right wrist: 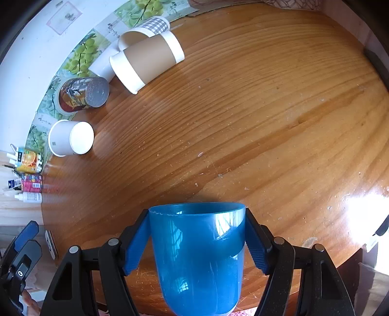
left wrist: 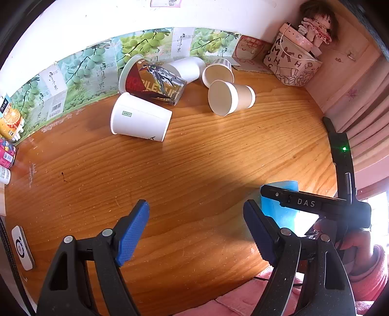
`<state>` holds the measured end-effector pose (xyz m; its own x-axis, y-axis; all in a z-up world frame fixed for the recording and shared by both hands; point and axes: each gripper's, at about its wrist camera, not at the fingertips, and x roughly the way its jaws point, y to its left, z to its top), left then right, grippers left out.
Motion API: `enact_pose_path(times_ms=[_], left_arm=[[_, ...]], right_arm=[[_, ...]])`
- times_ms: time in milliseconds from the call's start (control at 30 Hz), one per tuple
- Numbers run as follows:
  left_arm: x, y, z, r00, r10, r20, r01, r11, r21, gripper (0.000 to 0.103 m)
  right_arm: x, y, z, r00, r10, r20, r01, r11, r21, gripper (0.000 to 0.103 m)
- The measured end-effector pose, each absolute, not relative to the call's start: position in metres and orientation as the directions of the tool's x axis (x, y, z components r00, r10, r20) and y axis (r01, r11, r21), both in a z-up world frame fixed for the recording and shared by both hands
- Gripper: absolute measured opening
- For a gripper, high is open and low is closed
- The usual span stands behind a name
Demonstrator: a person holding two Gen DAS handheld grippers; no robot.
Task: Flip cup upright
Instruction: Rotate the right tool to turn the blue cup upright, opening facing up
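A translucent blue plastic cup [right wrist: 197,255] sits between the blue pads of my right gripper [right wrist: 197,243], which is shut on it near the table's front edge; its rim points away from the camera. In the left wrist view the cup [left wrist: 279,209] shows partly behind the right gripper's black body. My left gripper [left wrist: 197,233] is open and empty above the bare wooden table [left wrist: 194,170]. Several paper cups lie on their sides at the back: a white one [left wrist: 139,119], a printed one [left wrist: 153,82], a brown-banded one [left wrist: 229,97] and a checked one [left wrist: 218,70].
A patterned box [left wrist: 291,63] with a doll [left wrist: 316,21] stands in the back right corner. Small cartons and bottles [left wrist: 9,136] stand at the left edge. A white device [left wrist: 23,246] lies at front left. Printed cartons [left wrist: 85,68] line the back wall.
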<state>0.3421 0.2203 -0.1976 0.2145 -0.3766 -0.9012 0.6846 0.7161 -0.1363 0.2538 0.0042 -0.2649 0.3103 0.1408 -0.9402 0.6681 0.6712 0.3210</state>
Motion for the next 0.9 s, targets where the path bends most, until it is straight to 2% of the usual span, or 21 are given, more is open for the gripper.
enact_pose_path(times_ms=[300, 633, 900], left_arm=[[0.345, 0.224, -0.194, 0.214, -0.406, -0.889, 0.697, 0.701, -0.153, 0.082], [0.343, 0.221, -0.193, 0.208, -0.415, -0.886, 0.716, 0.681, -0.151, 0.082], [0.341, 0.223, -0.193, 0.210, -0.411, -0.887, 0.721, 0.678, -0.143, 0.082]], right_arm=[[0.247, 0.006, -0.241, 0.394, 0.043, -0.918, 0.664, 0.678, 0.316, 0.073], [0.246, 0.021, -0.206, 0.519, -0.080, -0.851, 0.586, 0.758, 0.286, 0.072], [0.248, 0.028, -0.203, 0.529, -0.089, -0.844, 0.566, 0.778, 0.273, 0.071]])
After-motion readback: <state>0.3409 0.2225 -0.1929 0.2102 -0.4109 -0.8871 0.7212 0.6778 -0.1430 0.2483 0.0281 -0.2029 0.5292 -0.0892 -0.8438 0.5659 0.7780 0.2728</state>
